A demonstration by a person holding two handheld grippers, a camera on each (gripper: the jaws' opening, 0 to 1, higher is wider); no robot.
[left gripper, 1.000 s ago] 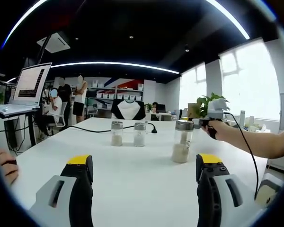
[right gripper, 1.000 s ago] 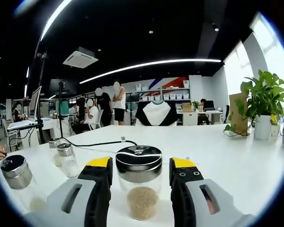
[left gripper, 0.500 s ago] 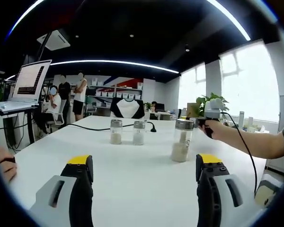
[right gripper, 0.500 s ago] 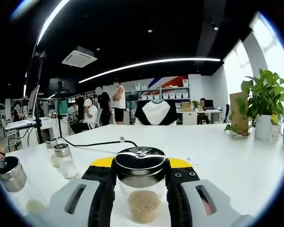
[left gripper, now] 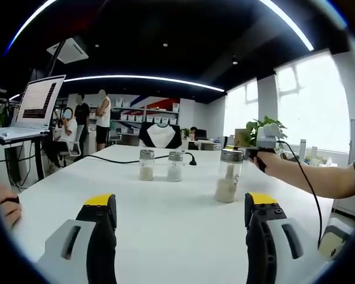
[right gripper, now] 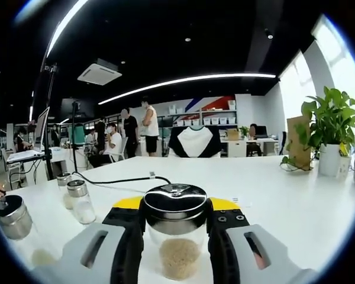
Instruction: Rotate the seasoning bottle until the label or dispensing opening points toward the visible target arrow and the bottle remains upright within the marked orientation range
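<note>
Right gripper around upright, silver-capped seasoning bottle, beige grains inside.

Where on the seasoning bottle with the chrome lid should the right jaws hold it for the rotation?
Just under the chrome lid, on the glass shoulder of the seasoning bottle, coming in level from the near side. The right gripper already sits there, jaws flanking the lid. The round upright body should let it twist about its axis; a high grip likely limits tipping.
</note>
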